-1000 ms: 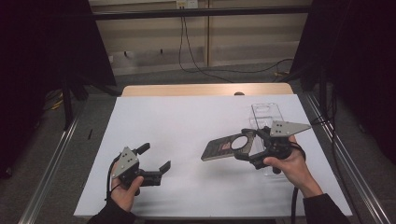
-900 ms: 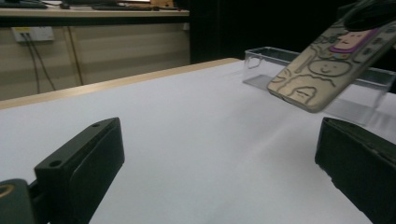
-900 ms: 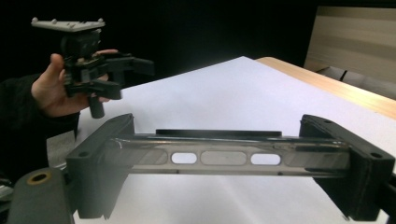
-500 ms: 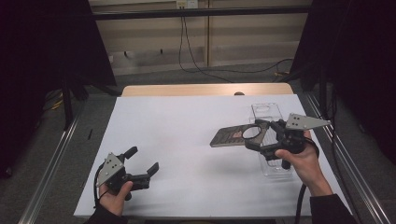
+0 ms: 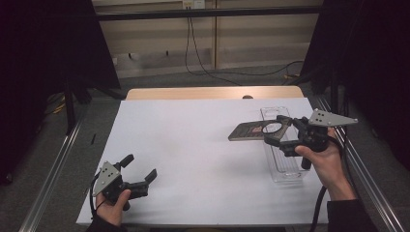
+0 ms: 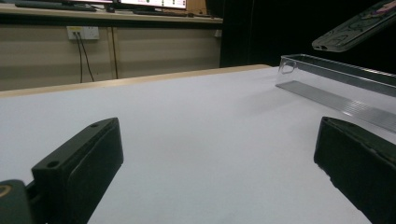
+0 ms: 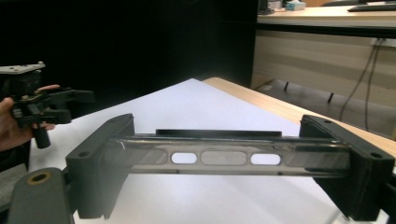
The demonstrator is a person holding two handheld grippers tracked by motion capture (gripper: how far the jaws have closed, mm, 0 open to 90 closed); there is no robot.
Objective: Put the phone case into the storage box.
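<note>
A dark phone case (image 5: 252, 130) with a ring on its back hangs level above the white table sheet (image 5: 193, 145). My right gripper (image 5: 279, 135) is shut on its right end, just over the near-left side of a clear plastic tray (image 5: 286, 166). In the right gripper view the case (image 7: 140, 157) spans edge-on between the two jaws of the right gripper (image 7: 224, 156). My left gripper (image 5: 140, 167) stands open near the front left corner, holding nothing. In the left gripper view that gripper (image 6: 215, 154) faces bare sheet, with the tray (image 6: 336, 79) and the case (image 6: 355, 28) far right.
The white sheet covers a wooden table whose far edge (image 5: 212, 93) shows bare. Metal rails (image 5: 53, 174) run along both sides. Cables hang on the back wall (image 5: 193, 43). The left hand and its gripper (image 7: 44, 107) appear far left in the right gripper view.
My right gripper has carried the phone case to the right and farther away, over the clear tray. My left gripper has drawn back toward the front left corner, still open.
</note>
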